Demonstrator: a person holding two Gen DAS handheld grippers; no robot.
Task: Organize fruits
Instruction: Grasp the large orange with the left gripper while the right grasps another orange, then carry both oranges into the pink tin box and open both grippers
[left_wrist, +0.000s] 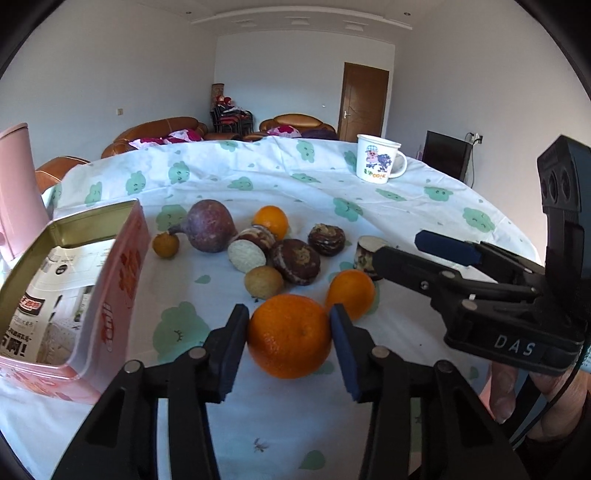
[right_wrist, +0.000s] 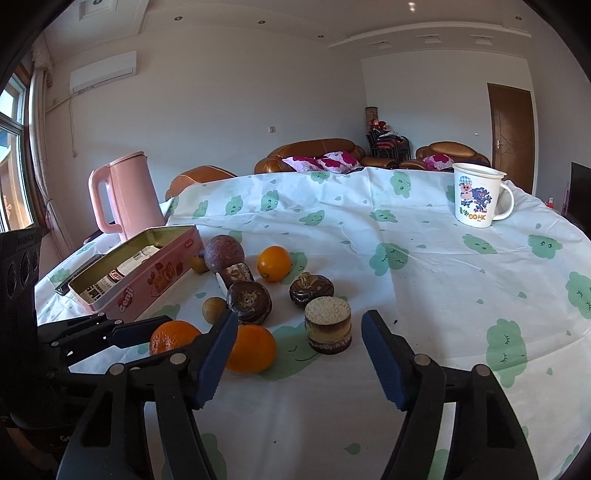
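Note:
My left gripper is shut on a large orange resting on the cloth, one blue pad on each side. A second orange lies just behind it and a third orange farther back, near a round purple fruit. Two small brownish fruits lie among them. In the right wrist view my right gripper stands open, with a layered round cake just beyond its fingertips, untouched. The open pink tin stands on the left.
Chocolate cakes and a pale biscuit sit among the fruit. A pink kettle stands behind the tin and a white cartoon mug at the far right. A hand holds the right gripper. Sofas lie beyond the table.

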